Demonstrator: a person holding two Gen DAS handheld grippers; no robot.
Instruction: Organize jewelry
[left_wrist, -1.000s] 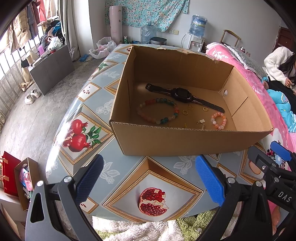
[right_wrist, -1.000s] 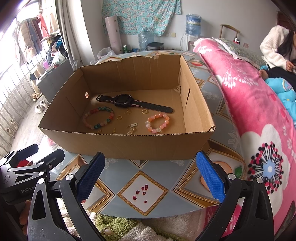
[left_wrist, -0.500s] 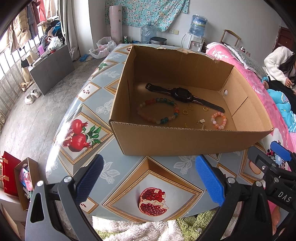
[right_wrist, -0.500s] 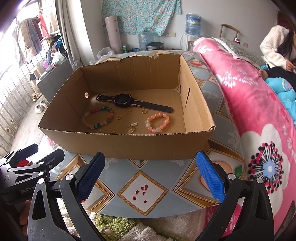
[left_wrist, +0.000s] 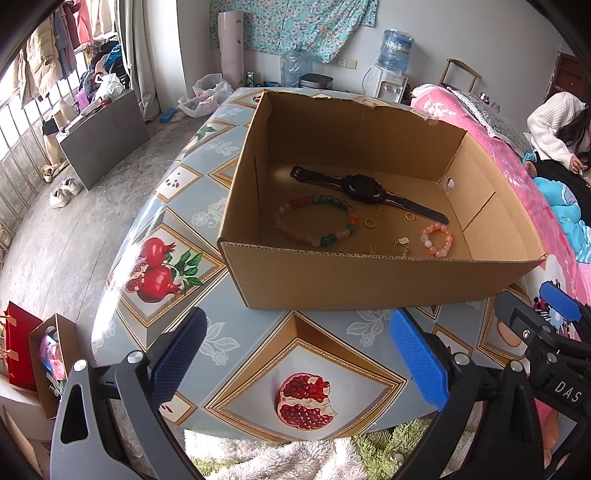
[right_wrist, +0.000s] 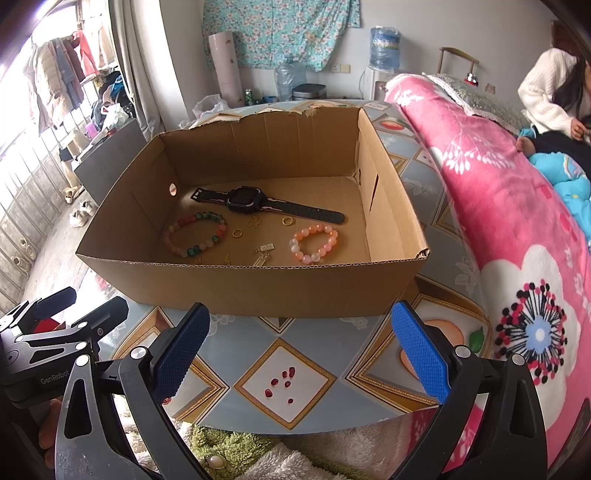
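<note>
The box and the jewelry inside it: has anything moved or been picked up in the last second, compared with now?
Nothing has visibly changed. The box sits in the same place on the table, and the watch, the two bead bracelets and the small gold pieces lie where they were. Both tongs stay open and empty in front of the box.

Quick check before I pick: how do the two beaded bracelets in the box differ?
The multicolor bracelet forms a wider ring; the pink bracelet forms a smaller one. The multicolor one mixes red, green and pale pink beads, while the pink one has only orange-pink and whitish beads. The multicolor one lies toward the left side of the cardboard box, the pink one toward the right. Both lie flat on the box floor, in front of the black watch.
</note>
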